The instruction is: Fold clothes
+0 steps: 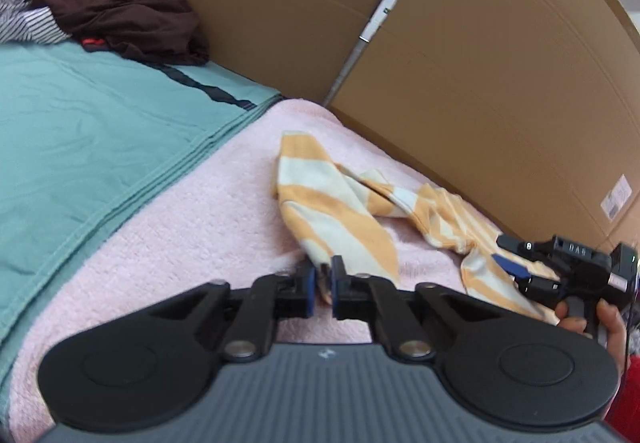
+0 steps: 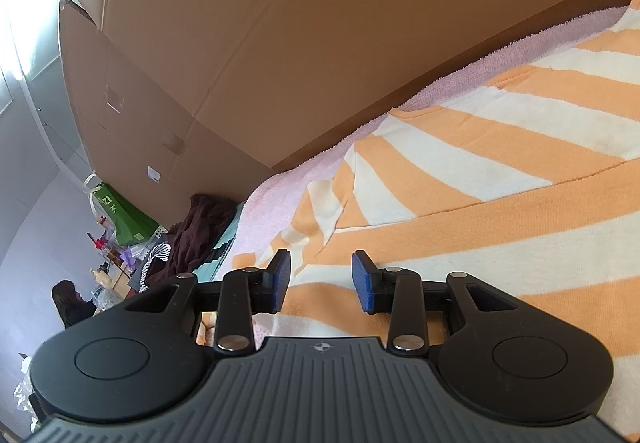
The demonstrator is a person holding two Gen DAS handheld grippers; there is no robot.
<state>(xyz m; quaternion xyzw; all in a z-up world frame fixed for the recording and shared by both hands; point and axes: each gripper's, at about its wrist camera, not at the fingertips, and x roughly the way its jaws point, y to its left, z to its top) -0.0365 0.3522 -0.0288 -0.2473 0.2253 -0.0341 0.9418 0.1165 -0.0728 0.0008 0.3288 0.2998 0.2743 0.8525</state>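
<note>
- Tall cardboard boxes (image 1: 500,91) wall off the far side of a bed covered by a pink towel (image 1: 192,211) and a teal sheet (image 1: 80,123).
- Ahead of the left gripper (image 1: 323,285) and up to its left, a brown garment (image 1: 132,23) lies heaped on the sheet, beside a striped dark-and-white one (image 1: 24,23).
- The orange-and-white striped shirt (image 1: 340,219) lies crumpled on the towel, stretching from the left gripper's tips off to its right.
- The left gripper's 2 blue pads (image 1: 309,291) are pinched together on a corner of the shirt, with cloth showing in the narrow slit between them.
- The right gripper (image 2: 321,279), held in a hand (image 1: 600,327), sits at the shirt's other end, low over the fabric.
- Its jaws stand apart; shirt cloth runs under and between them, but the pads do not press on it.
- Far beyond the right gripper, to its left, a person (image 2: 72,303) sits by cluttered shelves and a green bag (image 2: 124,219).
</note>
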